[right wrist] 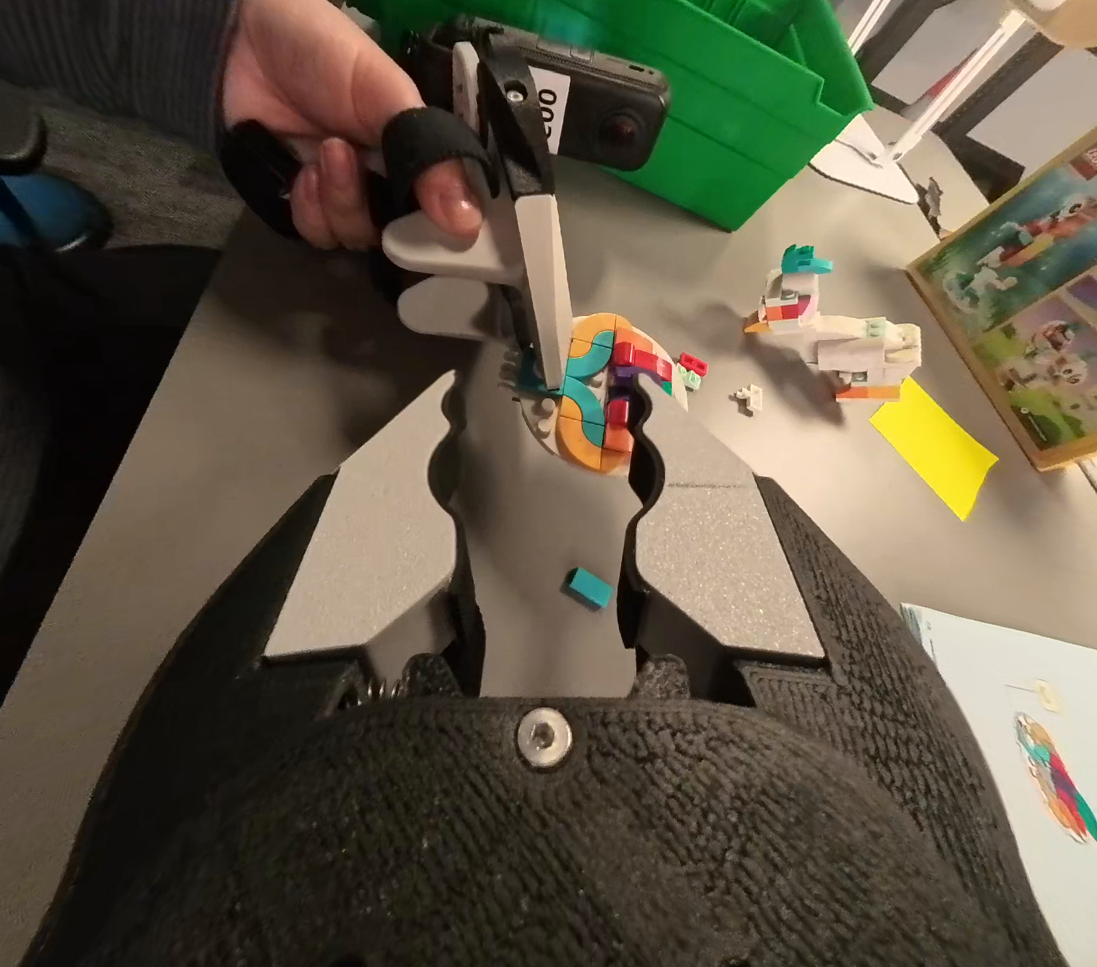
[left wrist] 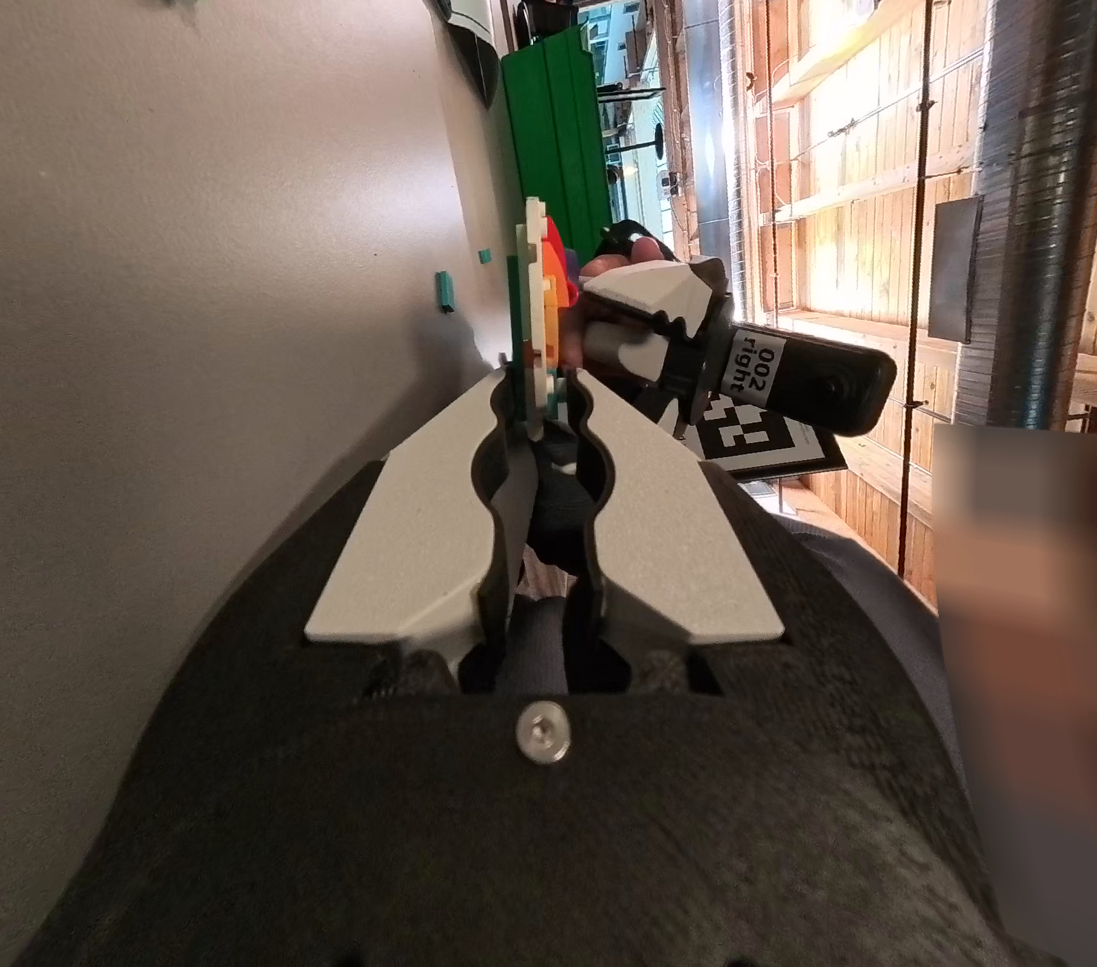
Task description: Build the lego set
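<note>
A colourful lego assembly [right wrist: 593, 404] of orange, teal, red and white curved pieces on a white plate is held above the grey table [right wrist: 237, 434]. My left gripper [left wrist: 537, 380] is shut on its edge; the assembly [left wrist: 537, 285] shows edge-on in the left wrist view. In the right wrist view the left gripper [right wrist: 537, 368] comes down onto it from above. My right gripper [right wrist: 546, 404] is open, its jaws wide apart on either side of the assembly. It also shows in the left wrist view [left wrist: 579, 318], beside the assembly.
A white lego bird [right wrist: 831, 339] stands at the right. Loose pieces lie about: a teal brick [right wrist: 587, 588], a red one [right wrist: 693, 364], a white one [right wrist: 749, 397]. A green bin [right wrist: 593, 18] stands behind. A yellow note [right wrist: 932, 454], set box [right wrist: 1021, 297] and booklet [right wrist: 1009, 730] lie right. Only a small space, under 4 cm, lies between the two pairs of fingers. The teal brick [right wrist: 587, 588] sits 7 cm or so from the ends of my left fingers.
</note>
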Demonstrator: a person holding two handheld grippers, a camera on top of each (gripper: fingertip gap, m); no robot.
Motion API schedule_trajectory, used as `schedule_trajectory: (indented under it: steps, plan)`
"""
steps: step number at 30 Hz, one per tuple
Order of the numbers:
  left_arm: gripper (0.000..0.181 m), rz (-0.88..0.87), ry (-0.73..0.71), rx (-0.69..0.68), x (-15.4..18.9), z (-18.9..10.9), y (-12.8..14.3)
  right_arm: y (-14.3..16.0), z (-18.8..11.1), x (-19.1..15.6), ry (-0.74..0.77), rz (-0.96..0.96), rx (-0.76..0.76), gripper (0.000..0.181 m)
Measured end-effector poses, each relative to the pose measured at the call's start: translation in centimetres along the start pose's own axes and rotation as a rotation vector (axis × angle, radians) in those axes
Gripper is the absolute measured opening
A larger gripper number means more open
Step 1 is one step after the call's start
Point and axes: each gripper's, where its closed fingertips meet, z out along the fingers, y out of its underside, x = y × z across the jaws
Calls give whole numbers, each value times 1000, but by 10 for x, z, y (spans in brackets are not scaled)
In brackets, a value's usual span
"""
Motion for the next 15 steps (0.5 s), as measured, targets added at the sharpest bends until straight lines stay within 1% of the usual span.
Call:
schedule_trajectory:
  steps: [3, 8, 12, 15]
  plan:
    - [14, 1, -5, -3, -1, 0, 0, 2, 1, 0, 5, -13, -17, 50]
    - [14, 3, -11, -3, -1, 1, 0, 4, 4, 0, -1, 7, -25, 52]
    - [14, 5, -14, -9, -2, 1, 1, 2, 1, 3, 14, 1, -17, 52]
    - [14, 7, -17, -12, -2, 2, 2, 7, 1, 5, 12, 23, -40, 51]
